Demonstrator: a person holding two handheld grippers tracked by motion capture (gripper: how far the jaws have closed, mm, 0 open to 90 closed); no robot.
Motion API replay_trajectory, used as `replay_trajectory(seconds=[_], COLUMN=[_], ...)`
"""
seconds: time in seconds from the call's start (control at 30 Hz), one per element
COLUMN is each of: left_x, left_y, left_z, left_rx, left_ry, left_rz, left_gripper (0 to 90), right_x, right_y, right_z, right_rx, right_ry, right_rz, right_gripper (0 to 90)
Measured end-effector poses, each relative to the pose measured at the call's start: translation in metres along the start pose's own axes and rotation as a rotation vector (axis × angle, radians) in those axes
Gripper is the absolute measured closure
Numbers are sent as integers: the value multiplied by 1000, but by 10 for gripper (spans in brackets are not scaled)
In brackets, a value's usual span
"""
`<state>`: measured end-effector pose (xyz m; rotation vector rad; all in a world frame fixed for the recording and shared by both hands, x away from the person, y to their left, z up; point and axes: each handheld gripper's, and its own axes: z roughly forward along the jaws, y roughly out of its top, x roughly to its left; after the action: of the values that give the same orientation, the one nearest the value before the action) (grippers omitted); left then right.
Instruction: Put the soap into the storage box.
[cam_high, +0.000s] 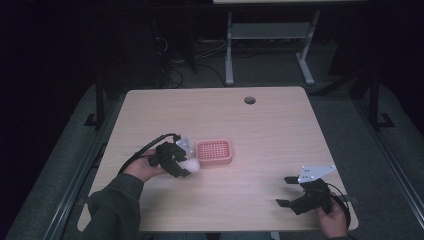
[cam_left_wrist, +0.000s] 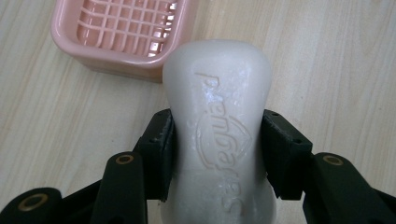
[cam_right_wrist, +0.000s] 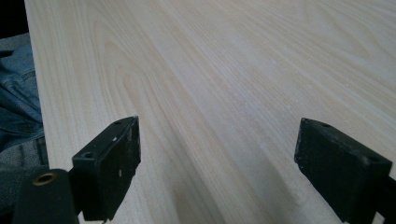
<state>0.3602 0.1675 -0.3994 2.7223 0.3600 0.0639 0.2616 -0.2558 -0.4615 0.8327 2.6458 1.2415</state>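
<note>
A white bar of soap (cam_left_wrist: 219, 121) with raised lettering sits between the black jaws of my left gripper (cam_left_wrist: 218, 154), and both pads press its sides. In the high view the soap (cam_high: 191, 164) shows white at the tip of the left gripper (cam_high: 186, 165), just left of a pink slotted soap dish (cam_high: 214, 152) on the table. The pink dish (cam_left_wrist: 116, 32) lies close beyond the soap's far end. My right gripper (cam_high: 285, 191) rests low at the table's front right, jaws wide apart. Its fingers (cam_right_wrist: 109, 163) frame bare wood.
The light wooden table (cam_high: 260, 130) has a round cable hole (cam_high: 249, 100) near its far edge. A person's trouser leg in blue denim (cam_right_wrist: 16, 93) shows past the table's edge. Desk legs and cables stand on the dark floor behind.
</note>
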Motion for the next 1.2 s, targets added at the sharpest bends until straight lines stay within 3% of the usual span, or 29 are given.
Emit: replay_trajectory(seconds=[1.2], left_x=[25], left_y=[35], left_z=[0], left_rx=[11], left_ry=[-8], left_rz=[24], left_gripper=[493], right_x=[-1], right_y=[-2], right_z=[-2], right_rx=[-13], right_ry=[-3], right_rz=[10], right_gripper=[142])
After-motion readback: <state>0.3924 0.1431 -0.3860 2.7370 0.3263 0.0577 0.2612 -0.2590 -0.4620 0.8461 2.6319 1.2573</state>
